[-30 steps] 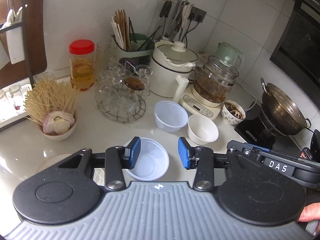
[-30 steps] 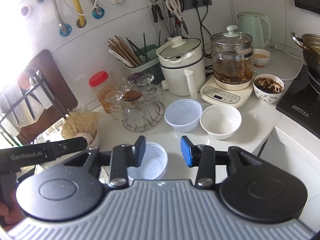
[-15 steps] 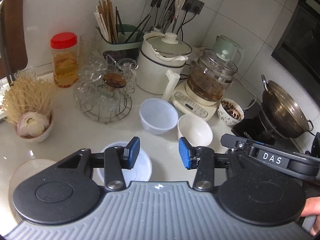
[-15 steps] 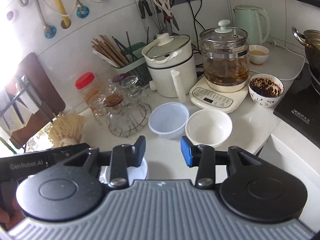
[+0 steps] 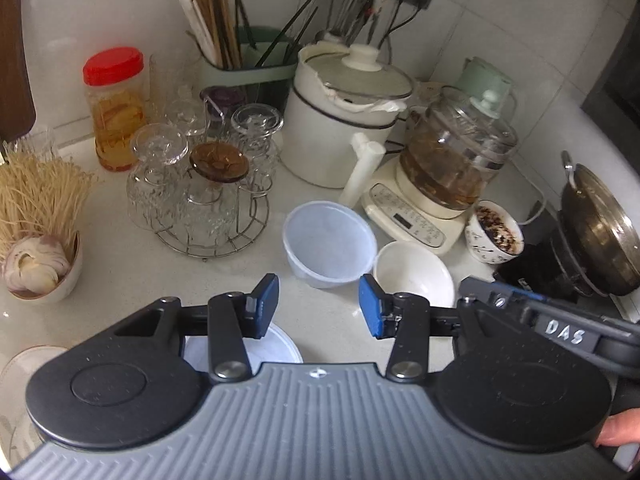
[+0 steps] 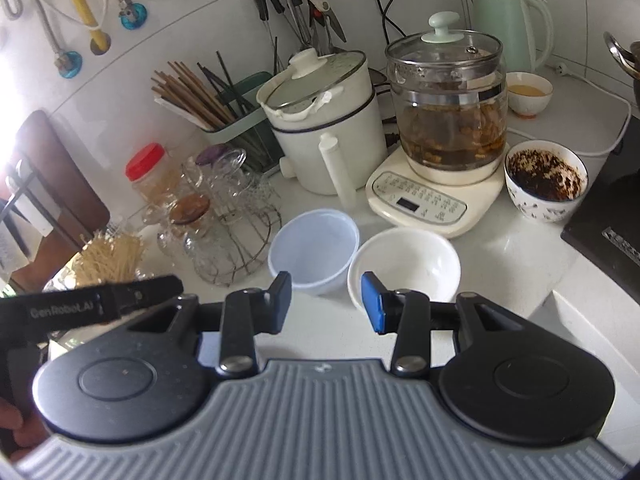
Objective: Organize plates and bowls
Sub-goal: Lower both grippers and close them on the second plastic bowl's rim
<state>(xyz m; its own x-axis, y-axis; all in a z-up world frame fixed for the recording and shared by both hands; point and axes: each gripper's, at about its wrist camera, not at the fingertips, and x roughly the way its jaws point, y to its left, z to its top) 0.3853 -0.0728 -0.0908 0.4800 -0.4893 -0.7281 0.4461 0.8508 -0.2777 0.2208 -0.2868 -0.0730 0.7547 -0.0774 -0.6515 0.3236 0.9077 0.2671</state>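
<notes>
White counter (image 5: 120,280), cluttered. Clear bowl (image 5: 329,243) and white bowl (image 5: 414,276) touching, side by side, just ahead of both grippers. Left gripper (image 5: 319,306) open, empty, lid (image 5: 280,346) under it. Right gripper (image 6: 326,301) open, empty, white bowl (image 6: 404,266) just beyond its right finger.

It is a home kitchen: a white tabletop (image 5: 328,320) against tiled walls carries a chopstick holder (image 5: 244,68), an electric pot (image 5: 340,128), a glass kettle (image 6: 448,120), a rack of glasses (image 5: 200,196), bowls (image 6: 404,268) and a wok (image 5: 600,228) on a cooker.
</notes>
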